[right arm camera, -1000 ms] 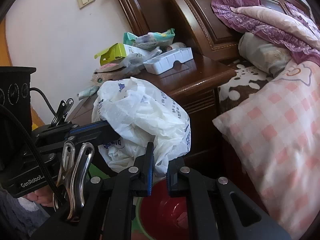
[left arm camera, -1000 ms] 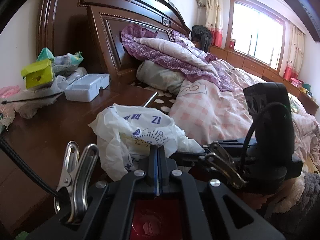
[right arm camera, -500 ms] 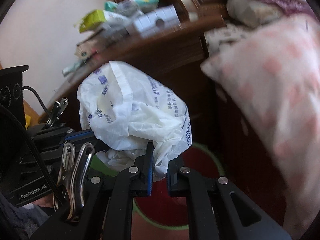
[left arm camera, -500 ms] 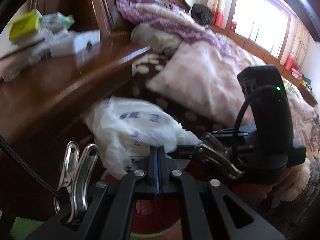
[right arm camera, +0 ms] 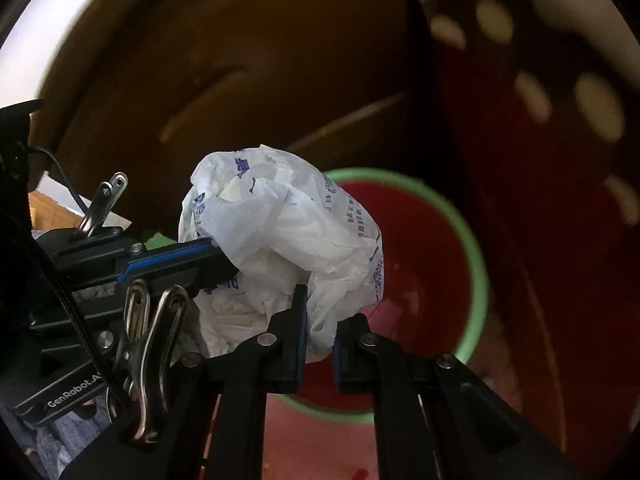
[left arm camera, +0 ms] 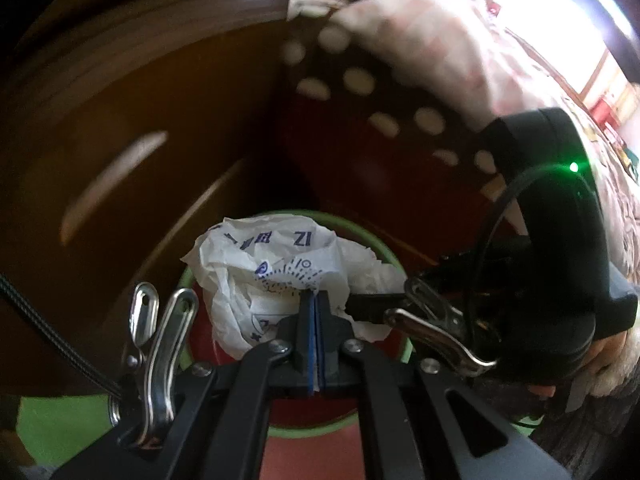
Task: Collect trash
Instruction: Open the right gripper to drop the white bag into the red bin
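Note:
A crumpled white plastic bag (left arm camera: 276,276) with blue print hangs over a red bin with a green rim (left arm camera: 384,252). My left gripper (left arm camera: 315,300) is shut on the bag's near edge. In the right wrist view the same bag (right arm camera: 288,240) sits above the bin's left side, and my right gripper (right arm camera: 318,300) is shut on a fold of it. The left gripper (right arm camera: 218,256) reaches in from the left there, pinching the bag's other side. The bin's green rim (right arm camera: 476,264) and red inside show to the right of the bag.
The dark wooden side of the bedside cabinet (left arm camera: 132,128) rises just behind the bin. A brown spotted sheet (left arm camera: 360,88) and pink bedding (left arm camera: 440,40) hang to the right. A green patch of floor (left arm camera: 60,424) lies at the lower left.
Both grippers have dropped with the bag from the level of the cabinet top down to just above the red bin, and both views now tilt steeply downward.

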Motion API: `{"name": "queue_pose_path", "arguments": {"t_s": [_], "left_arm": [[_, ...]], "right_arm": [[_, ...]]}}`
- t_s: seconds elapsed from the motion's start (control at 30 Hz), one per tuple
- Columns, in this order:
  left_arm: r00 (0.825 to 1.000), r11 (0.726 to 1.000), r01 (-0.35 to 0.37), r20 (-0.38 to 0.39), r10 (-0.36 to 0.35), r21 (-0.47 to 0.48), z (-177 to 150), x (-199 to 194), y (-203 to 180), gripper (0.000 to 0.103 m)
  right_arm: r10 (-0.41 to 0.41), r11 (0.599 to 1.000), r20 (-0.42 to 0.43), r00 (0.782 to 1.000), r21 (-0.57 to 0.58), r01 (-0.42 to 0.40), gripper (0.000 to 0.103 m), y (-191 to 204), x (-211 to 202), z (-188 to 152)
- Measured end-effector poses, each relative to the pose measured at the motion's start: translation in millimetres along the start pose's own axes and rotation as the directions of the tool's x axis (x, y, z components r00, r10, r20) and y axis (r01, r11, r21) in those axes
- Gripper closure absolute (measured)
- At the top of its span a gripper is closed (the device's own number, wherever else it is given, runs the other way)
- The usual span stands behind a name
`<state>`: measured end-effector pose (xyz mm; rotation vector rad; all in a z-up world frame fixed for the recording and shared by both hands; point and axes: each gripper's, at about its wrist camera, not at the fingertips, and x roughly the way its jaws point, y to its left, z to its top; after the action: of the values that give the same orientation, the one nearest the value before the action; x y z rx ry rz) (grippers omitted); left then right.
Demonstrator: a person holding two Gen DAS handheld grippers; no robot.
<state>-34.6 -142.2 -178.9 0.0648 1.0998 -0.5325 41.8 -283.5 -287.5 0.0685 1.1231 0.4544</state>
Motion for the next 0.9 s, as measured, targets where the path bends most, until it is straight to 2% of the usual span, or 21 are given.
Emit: {"name": "queue_pose_path", "arguments": {"t_s": [0.23, 0.53, 0.83, 0.9], "left_arm": [[0.996, 1.000, -0.002, -0.091, -0.001, -0.027, -9, 27, 8, 0.103], [0.976, 0.997, 0.000, -0.218, -0.016, -0.077, -30, 54, 15, 0.103], [0.968, 0.996, -0.010, -0.250, -0.013, -0.088, -35, 62, 22, 0.103], [0.967, 0.996, -0.010, -0.254, -0.014, -0.092, -33, 65, 23, 0.103]], "right_arm": [[0.000, 1.000, -0.097, 0.995, 0.030, 0.003, 0.092, -8, 31, -4], [-0.026, 0.999, -0.266, 0.964, 0.018, 0.032, 0.092, -5, 74, -11], [-0.040, 0.999, -0.317, 0.948, 0.004, 0.043, 0.091, -7, 93, 3], [-0.048, 0.999, -0.318, 0.947, -0.009, 0.048, 0.091, -10, 91, -8]]}}
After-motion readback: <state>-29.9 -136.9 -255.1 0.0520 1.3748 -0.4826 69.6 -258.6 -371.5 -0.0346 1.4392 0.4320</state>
